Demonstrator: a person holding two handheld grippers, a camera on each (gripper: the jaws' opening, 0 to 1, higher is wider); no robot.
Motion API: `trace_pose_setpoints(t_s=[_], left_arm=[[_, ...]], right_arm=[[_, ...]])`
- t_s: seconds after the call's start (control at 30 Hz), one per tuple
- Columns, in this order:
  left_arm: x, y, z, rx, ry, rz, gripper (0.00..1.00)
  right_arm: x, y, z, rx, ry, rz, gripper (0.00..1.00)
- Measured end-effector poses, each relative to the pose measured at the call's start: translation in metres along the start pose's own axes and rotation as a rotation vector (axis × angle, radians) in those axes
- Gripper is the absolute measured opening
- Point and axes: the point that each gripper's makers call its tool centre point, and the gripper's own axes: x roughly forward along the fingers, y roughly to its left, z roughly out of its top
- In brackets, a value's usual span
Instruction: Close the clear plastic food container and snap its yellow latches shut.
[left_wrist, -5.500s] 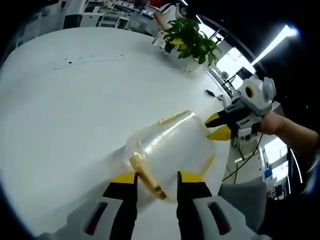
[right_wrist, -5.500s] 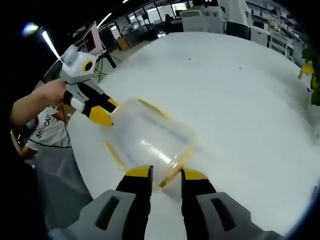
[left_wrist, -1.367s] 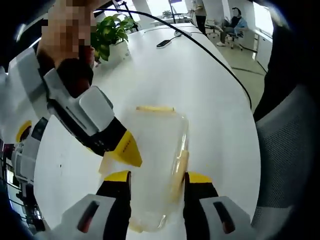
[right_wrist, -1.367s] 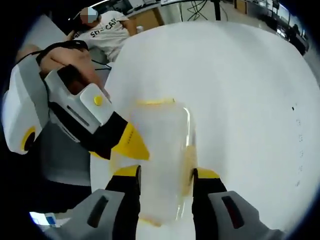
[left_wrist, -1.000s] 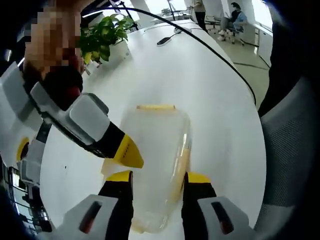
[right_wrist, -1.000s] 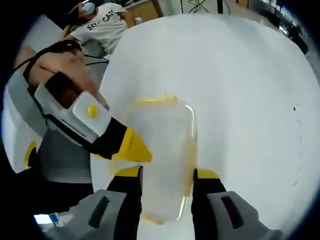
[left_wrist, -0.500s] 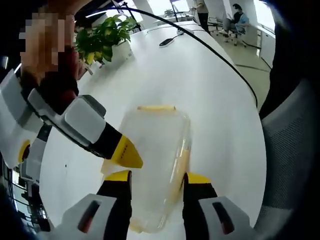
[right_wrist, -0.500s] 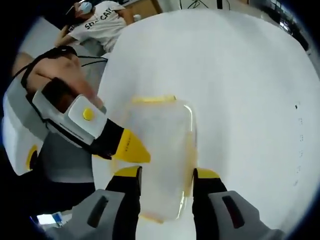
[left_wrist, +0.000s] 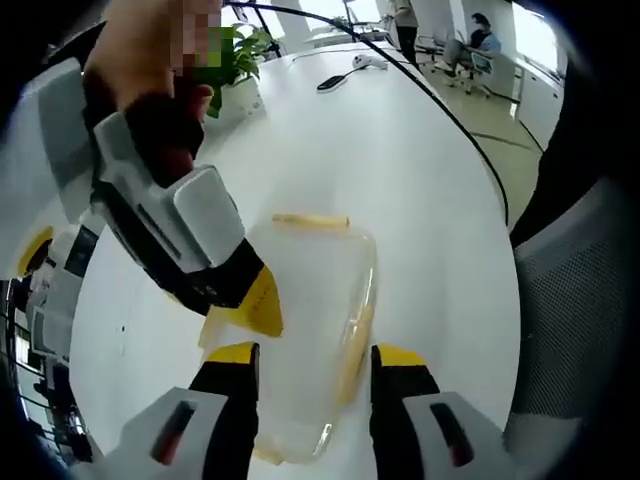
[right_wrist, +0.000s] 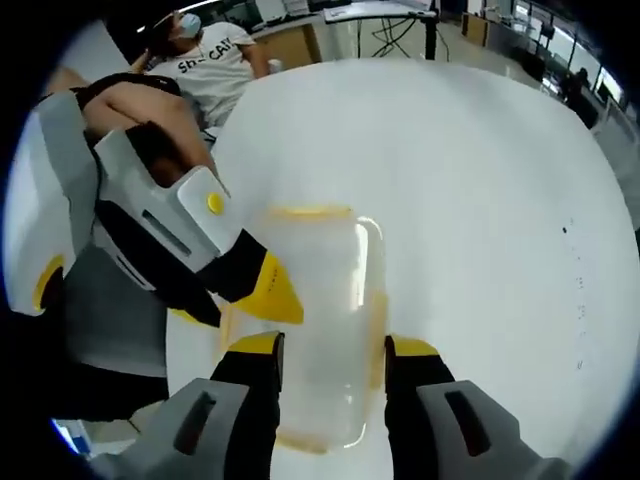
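The clear plastic container (left_wrist: 312, 300) lies on the white table (left_wrist: 430, 200) with its lid on. Yellow latches show at its far end (left_wrist: 310, 219) and along its right side (left_wrist: 355, 340). My left gripper (left_wrist: 316, 355) is open, its yellow-tipped jaws straddling the container's near part. My right gripper (left_wrist: 255, 305) reaches in from the upper left, its yellow tip at the container's left edge. In the right gripper view the container (right_wrist: 322, 310) sits between the open right gripper (right_wrist: 332, 347) jaws, and the left gripper (right_wrist: 270, 290) touches its left edge.
A potted plant (left_wrist: 235, 60), a black cable (left_wrist: 440, 95) and a small dark device (left_wrist: 335, 82) are at the table's far end. A grey mesh chair (left_wrist: 575, 330) stands by the table's right edge. A seated person (right_wrist: 215, 55) is beyond the table.
Since 5.5 s ago both grippers have come from the container's opposite ends to stand side by side over it. In the last second the views only shifted slightly.
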Motion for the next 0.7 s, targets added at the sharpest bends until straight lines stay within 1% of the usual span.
trace_pose_setpoints(t_s=[0.03, 0.07, 0.1, 0.17, 0.23, 0.27, 0.33, 0.37, 0.47, 0.57, 0.63, 0.7], left_arm=[[0.000, -0.003, -0.001, 0.044, 0.011, -0.010, 0.43], [0.000, -0.005, -0.002, 0.068, 0.020, -0.023, 0.46], [0.000, -0.008, -0.003, 0.070, 0.022, -0.032, 0.50], [0.000, -0.011, -0.002, 0.058, 0.022, -0.042, 0.54], [-0.001, -0.011, -0.002, 0.057, 0.022, -0.045, 0.55], [-0.001, -0.012, -0.002, 0.056, 0.024, -0.047, 0.55], [-0.003, -0.014, 0.001, 0.053, 0.016, -0.054, 0.53], [-0.003, -0.014, 0.002, 0.049, 0.012, -0.051, 0.54], [-0.003, -0.011, 0.003, 0.040, 0.010, -0.035, 0.61], [-0.004, -0.008, -0.001, 0.030, 0.025, -0.018, 0.69], [-0.003, -0.010, -0.003, 0.008, 0.028, -0.035, 0.76], [-0.003, -0.012, -0.005, 0.020, 0.036, -0.043, 0.80]], right_arm=[[0.000, 0.000, 0.000, 0.000, -0.002, -0.003, 0.38], [-0.001, -0.001, 0.000, 0.000, -0.006, -0.006, 0.38], [-0.001, -0.002, 0.000, 0.003, -0.010, -0.006, 0.38], [-0.001, -0.002, 0.000, 0.011, -0.020, -0.008, 0.39], [-0.004, -0.008, 0.000, 0.013, -0.039, -0.048, 0.44], [-0.007, -0.011, 0.003, -0.002, -0.072, -0.073, 0.46], [-0.012, -0.013, 0.005, 0.048, -0.111, -0.085, 0.48], [-0.015, -0.015, 0.005, 0.077, -0.132, -0.090, 0.49], [-0.019, -0.012, 0.002, 0.108, -0.164, -0.074, 0.55], [-0.019, -0.009, -0.004, 0.111, -0.165, -0.075, 0.61], [-0.019, -0.008, -0.008, 0.102, -0.165, -0.087, 0.68], [-0.018, -0.006, -0.011, 0.099, -0.167, -0.090, 0.74]])
